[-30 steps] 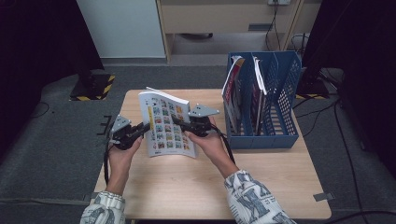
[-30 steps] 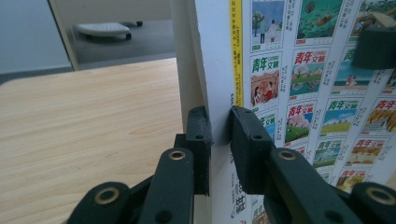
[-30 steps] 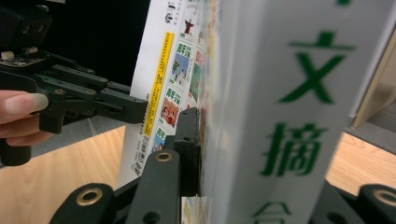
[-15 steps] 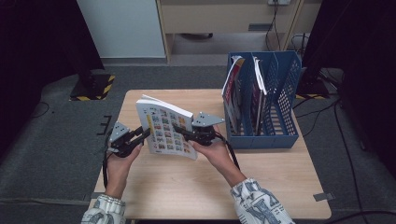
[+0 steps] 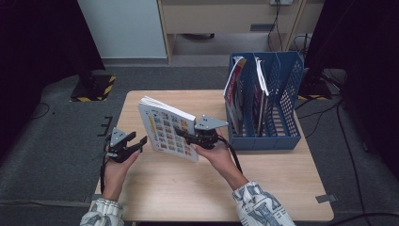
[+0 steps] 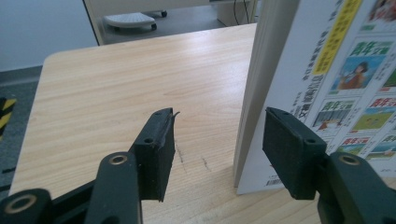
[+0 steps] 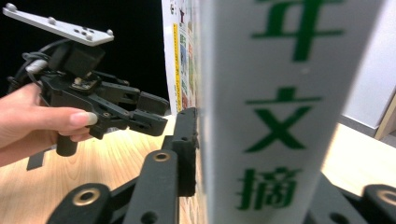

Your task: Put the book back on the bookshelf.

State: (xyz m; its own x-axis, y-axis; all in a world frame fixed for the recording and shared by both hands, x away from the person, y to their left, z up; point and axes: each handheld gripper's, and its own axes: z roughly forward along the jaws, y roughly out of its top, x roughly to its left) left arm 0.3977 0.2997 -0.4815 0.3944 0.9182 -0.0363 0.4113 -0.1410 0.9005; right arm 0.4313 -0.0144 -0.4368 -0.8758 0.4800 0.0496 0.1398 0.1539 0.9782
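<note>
Right gripper holds a thick book upright on the surface while the left gripper lets go.

High view: the book (image 5: pixel 168 129) stands tilted near the middle of the surface (image 5: pixel 273 188), the right gripper (image 5: pixel 188 137) pinching its spine edge; the left gripper (image 5: pixel 136 143) sits at the left edge, just beside the book; a blue file rack (image 5: pixel 282 127) stands at the right edge.
Left gripper view: its jaws, just opening, are spread, the book's corner between them, pads not pressing.
Right gripper view: its jaws clamp the book's spine (image 7: pixel 261 116).
</note>
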